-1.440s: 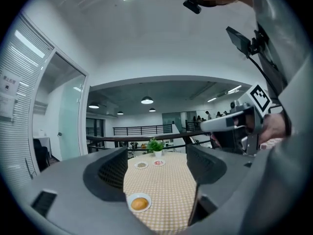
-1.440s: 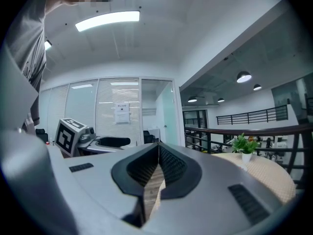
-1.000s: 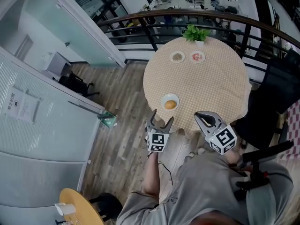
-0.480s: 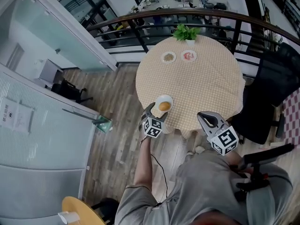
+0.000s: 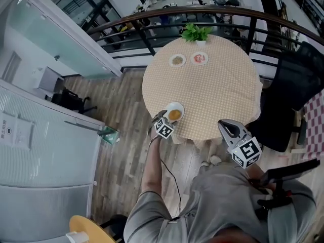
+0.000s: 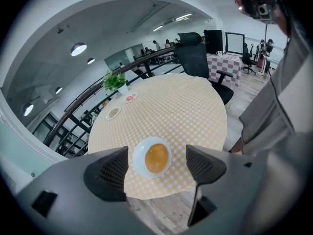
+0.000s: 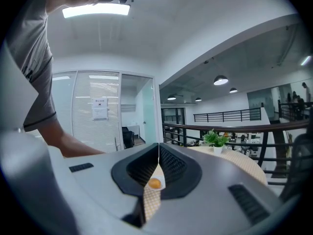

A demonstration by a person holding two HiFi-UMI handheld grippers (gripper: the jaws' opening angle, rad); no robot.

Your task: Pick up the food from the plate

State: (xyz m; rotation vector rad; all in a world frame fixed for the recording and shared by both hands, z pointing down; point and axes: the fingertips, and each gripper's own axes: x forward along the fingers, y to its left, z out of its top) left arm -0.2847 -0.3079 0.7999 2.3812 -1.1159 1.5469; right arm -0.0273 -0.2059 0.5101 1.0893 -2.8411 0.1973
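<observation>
An orange round piece of food [image 5: 174, 115] [image 6: 156, 157] lies in a small white plate [image 5: 178, 106] [image 6: 138, 157] at the near left edge of the round checked table [image 5: 217, 85]. My left gripper [image 5: 163, 119] [image 6: 157, 166] hovers just short of that plate, open, its jaws to either side of the plate in the left gripper view with nothing between them. My right gripper [image 5: 226, 126] [image 7: 157, 168] hangs off the table's near edge to the right, shut and empty. Through the slit of its jaws the food [image 7: 154, 183] shows far off.
Two small dishes [image 5: 177, 60] [image 5: 200, 58] and a potted green plant [image 5: 196, 33] stand at the table's far side. A black chair [image 5: 298, 80] sits to the right. A dark railing [image 5: 152, 19] curves behind the table; a glass wall runs along the left.
My left gripper has moved forward from below the table edge up to the plate with the food. The right gripper has stayed about where it was. The view has shifted slightly.
</observation>
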